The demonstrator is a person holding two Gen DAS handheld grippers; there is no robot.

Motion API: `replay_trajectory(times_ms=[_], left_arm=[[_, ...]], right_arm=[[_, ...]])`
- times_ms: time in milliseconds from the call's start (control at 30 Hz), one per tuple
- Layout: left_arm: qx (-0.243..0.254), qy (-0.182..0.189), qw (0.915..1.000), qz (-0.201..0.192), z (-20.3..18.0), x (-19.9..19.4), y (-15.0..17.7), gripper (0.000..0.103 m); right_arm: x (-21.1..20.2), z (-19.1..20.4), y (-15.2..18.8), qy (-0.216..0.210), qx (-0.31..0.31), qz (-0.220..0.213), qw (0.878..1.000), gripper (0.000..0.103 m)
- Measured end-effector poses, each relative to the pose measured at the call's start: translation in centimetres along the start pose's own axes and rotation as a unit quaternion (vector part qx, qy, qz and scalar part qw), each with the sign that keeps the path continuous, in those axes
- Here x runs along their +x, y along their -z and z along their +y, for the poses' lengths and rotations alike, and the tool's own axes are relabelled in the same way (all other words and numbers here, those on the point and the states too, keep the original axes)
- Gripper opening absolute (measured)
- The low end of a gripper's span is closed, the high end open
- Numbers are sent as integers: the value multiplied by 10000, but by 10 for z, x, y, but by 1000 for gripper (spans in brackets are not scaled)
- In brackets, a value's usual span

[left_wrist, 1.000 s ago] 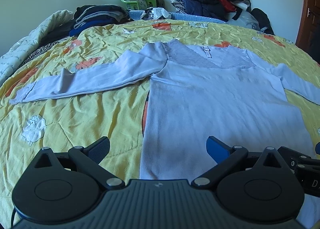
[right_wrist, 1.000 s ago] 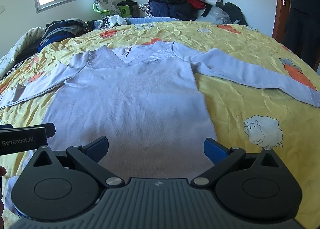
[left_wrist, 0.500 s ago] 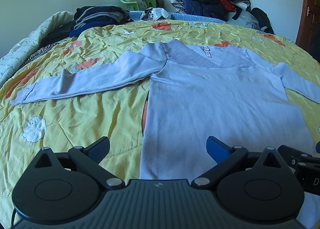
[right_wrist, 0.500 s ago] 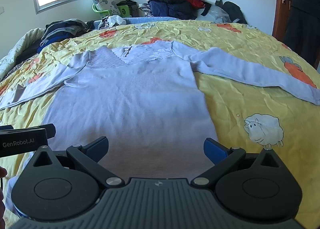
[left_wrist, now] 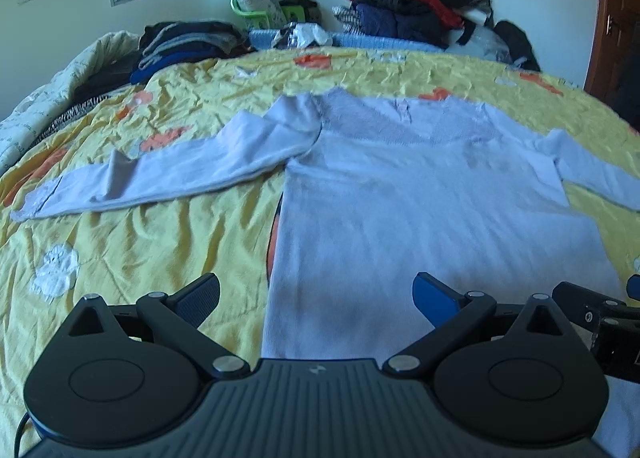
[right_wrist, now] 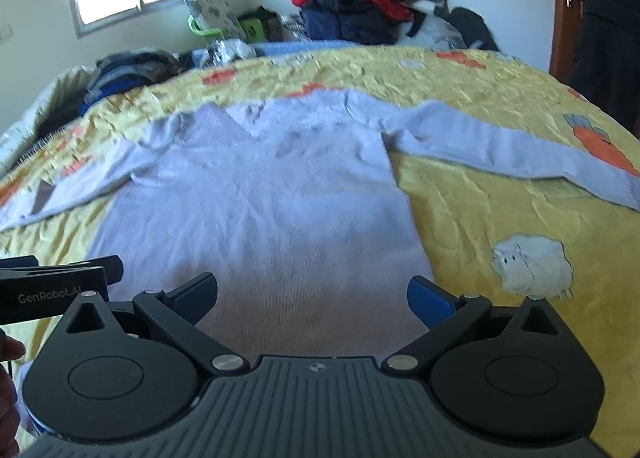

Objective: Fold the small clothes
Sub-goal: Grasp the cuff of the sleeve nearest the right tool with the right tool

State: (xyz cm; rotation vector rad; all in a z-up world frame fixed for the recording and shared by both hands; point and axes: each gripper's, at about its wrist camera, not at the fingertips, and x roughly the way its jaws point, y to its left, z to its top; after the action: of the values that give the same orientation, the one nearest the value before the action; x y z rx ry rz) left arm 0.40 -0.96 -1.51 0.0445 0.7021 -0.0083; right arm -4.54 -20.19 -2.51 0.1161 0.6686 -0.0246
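A pale lilac long-sleeved top (left_wrist: 420, 201) (right_wrist: 256, 217) lies flat on the yellow bedspread (left_wrist: 140, 258), neck away from me and both sleeves spread sideways. My left gripper (left_wrist: 316, 296) hovers open over the hem's left corner, nothing between its blue pads. Over the right half of the hem my right gripper (right_wrist: 312, 296) is open too and holds nothing. Each gripper's body shows at the edge of the other's view: the right one (left_wrist: 600, 314), the left one (right_wrist: 56, 286). The hem's nearest edge is hidden under the gripper bodies.
Stacked dark clothes (left_wrist: 188, 41) lie at the bed's far left. A heap of red and dark jackets (left_wrist: 404, 1) sits against the far wall. A person in dark clothes (right_wrist: 608, 17) stands by a wooden door at the right. A hand (right_wrist: 8, 378) shows at lower left.
Both views have tilted and shifted slightly forward, with blur in the current frames. The top has not moved, and both grippers stay open.
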Motion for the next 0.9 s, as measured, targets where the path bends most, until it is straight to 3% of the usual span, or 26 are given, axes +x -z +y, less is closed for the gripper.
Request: replay_trajectory(times_ms=[167, 333, 433, 567, 667, 767, 833, 900], left_arm=[[3, -204, 9990, -389, 4, 0, -9, 103], [-35, -402, 9966, -713, 17, 10, -17, 103], [-112, -408, 9966, -703, 25, 21, -19, 103], [-246, -466, 9959, -737, 40, 34, -18, 103], [-397, -632, 9947, -704, 53, 43, -20, 103], [-515, -845, 9932, -619, 68, 55, -23, 103], [-549, -973, 9919, -600, 78, 60, -25, 103], [-559, -1105, 9906, -585, 86, 65, -26, 103]], right_arm=[[6, -30, -9, -43, 72, -293, 9995, 103], [10, -101, -23, 502, 885, -523, 9934, 103], [10, -164, -24, 622, 1834, -750, 9782, 103], [21, -243, -11, -62, 3258, -979, 9403, 100], [24, -270, -4, -349, 3481, -1322, 9274, 102], [27, -289, -4, -55, 3642, -1574, 9179, 101], [29, -302, -5, 356, 3740, -1818, 9087, 99], [35, -312, -9, 704, 3830, -1939, 9004, 92]])
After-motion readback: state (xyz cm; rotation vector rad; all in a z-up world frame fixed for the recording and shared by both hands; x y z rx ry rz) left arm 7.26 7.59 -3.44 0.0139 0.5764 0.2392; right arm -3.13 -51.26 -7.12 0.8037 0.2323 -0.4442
